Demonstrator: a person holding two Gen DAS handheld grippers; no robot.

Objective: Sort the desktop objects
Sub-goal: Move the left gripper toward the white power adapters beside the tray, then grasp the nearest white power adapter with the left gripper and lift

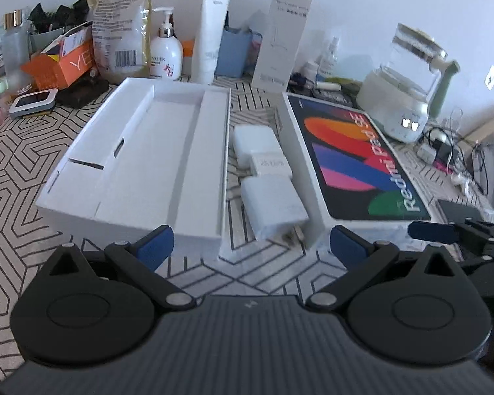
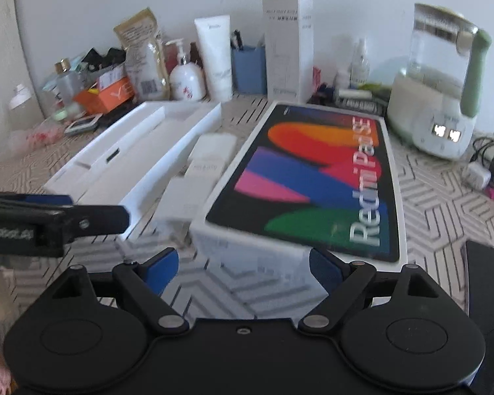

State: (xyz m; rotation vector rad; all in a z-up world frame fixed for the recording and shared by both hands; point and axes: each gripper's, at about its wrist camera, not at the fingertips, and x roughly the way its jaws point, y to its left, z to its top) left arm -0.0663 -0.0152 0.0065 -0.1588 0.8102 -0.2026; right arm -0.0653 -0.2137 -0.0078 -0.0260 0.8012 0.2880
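A white open box tray lies on the patterned table, seen further left as the tray. Right of it lies the Redmi Pad SE box lid, colourful face up, large in the right wrist view as the lid. In the gap between them lie three white packets and small boxes. My left gripper is open, hovering before that gap and touching nothing. My right gripper is open too, close in front of the lid's near edge. Each gripper shows side-on in the other's view: right, left.
Along the back wall stand a glass kettle on a lit base, a tall white carton, a blue pen holder, a pump bottle, a food bag and an orange box. Cables and chargers crowd the right. A black object lies near right.
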